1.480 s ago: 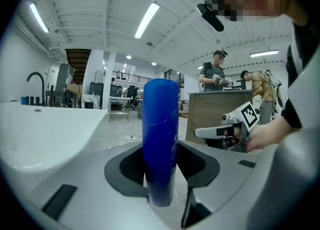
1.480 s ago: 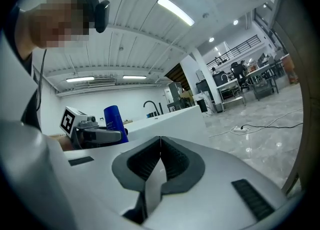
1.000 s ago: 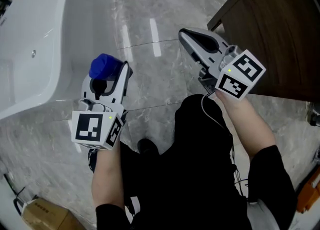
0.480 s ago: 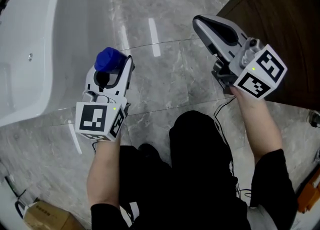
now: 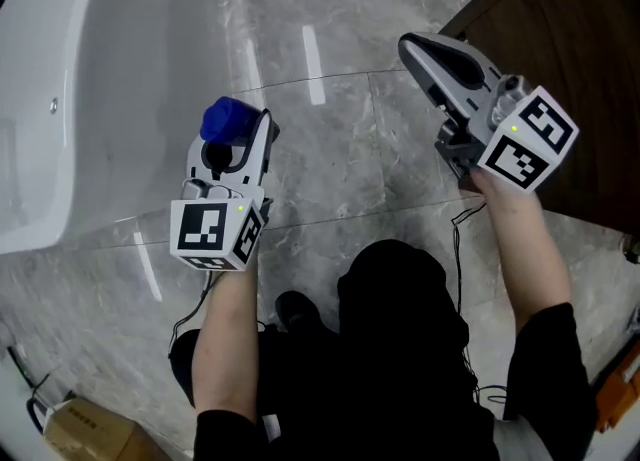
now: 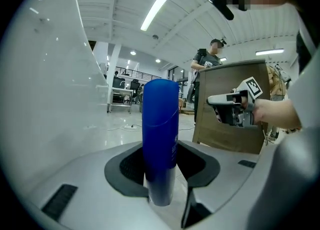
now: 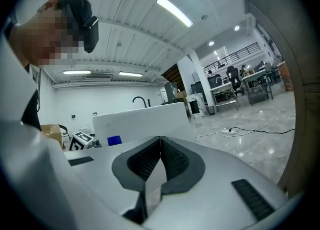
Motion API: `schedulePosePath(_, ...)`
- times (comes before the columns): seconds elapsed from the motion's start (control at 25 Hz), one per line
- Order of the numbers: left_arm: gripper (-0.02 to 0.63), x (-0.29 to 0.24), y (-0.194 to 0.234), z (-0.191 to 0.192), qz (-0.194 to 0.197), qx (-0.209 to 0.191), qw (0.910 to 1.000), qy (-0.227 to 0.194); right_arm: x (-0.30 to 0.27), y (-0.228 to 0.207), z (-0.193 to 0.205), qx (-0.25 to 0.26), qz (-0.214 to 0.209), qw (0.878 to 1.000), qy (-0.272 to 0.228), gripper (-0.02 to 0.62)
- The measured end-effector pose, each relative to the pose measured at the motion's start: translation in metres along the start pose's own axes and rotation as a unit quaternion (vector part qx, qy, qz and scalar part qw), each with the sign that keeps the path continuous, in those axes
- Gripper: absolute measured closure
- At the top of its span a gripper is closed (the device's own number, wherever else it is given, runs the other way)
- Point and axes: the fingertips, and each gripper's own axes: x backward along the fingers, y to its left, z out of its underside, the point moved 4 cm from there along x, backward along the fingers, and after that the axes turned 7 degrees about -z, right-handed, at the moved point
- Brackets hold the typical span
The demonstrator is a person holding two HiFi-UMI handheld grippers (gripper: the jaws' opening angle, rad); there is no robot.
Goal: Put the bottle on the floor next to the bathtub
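A blue bottle (image 6: 160,129) stands upright between the jaws of my left gripper (image 6: 161,174), which is shut on it. From the head view the bottle's blue top (image 5: 227,119) pokes out ahead of the left gripper (image 5: 240,139), held above the marble floor just right of the white bathtub (image 5: 90,79). My right gripper (image 5: 425,49) is raised at the right, near a dark wooden cabinet, its jaws closed with nothing between them. In the right gripper view the right gripper (image 7: 160,146) has its pads meeting, and the bathtub (image 7: 142,119) and the bottle (image 7: 114,140) show far off.
A dark wooden cabinet (image 5: 570,59) stands at the right. A cardboard box (image 5: 90,434) and a cable lie at the lower left. My legs in black fill the lower middle. Another person (image 6: 206,62) stands behind the cabinet in the left gripper view.
Both grippers have shifted a little to the right in the head view, and the left one with the bottle has moved slightly lower. The grip on the bottle is unchanged.
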Motion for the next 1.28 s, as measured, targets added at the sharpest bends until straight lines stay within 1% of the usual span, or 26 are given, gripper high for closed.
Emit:
schedulePosePath(0.12,0.433,-0.002,-0.001,0.019,0.004,-0.004,0.9999,0.01,-0.001,0.005,0.011,0.002,0.0,1.0,0.009,0.568)
schedulePosePath(0.24,0.433,-0.013,0.004,0.041,0.01,-0.022,0.9996,0.017,-0.016,0.017,0.035,-0.008,-0.012,1.0,0.012,0.568)
schedulePosePath(0.4,0.433,-0.034,0.012,0.084,0.006,-0.016,0.9995,0.028,-0.031,0.035,0.084,-0.022,-0.037,0.999,0.031,0.568)
schedulePosePath(0.56,0.433,-0.056,0.014,0.126,0.002,-0.018,0.9992,0.035,-0.027,0.044,0.137,-0.013,-0.059,0.996,0.069,0.568)
schedulePosePath(0.72,0.433,-0.075,0.012,0.159,-0.002,-0.022,0.9984,0.051,-0.018,0.042,0.175,-0.039,-0.061,0.994,0.08,0.568)
schedulePosePath(0.88,0.433,-0.089,0.014,0.181,-0.014,0.002,0.9985,0.052,-0.02,0.038,0.194,-0.075,-0.059,0.993,0.068,0.568)
schedulePosePath(0.96,0.433,-0.096,0.009,0.193,-0.013,0.003,0.9984,0.054,-0.023,0.039,0.197,-0.086,-0.059,0.993,0.061,0.568)
schedulePosePath(1.08,0.433,-0.11,-0.001,0.213,-0.003,-0.011,0.9977,0.067,-0.026,0.041,0.195,-0.082,-0.069,0.992,0.061,0.568)
schedulePosePath(1.16,0.433,-0.112,-0.002,0.224,-0.003,-0.011,0.9971,0.075,-0.026,0.042,0.198,-0.079,-0.073,0.992,0.07,0.568)
schedulePosePath(1.28,0.433,-0.113,0.0,0.239,-0.011,-0.004,0.9959,0.089,-0.025,0.037,0.213,-0.081,-0.065,0.991,0.082,0.568)
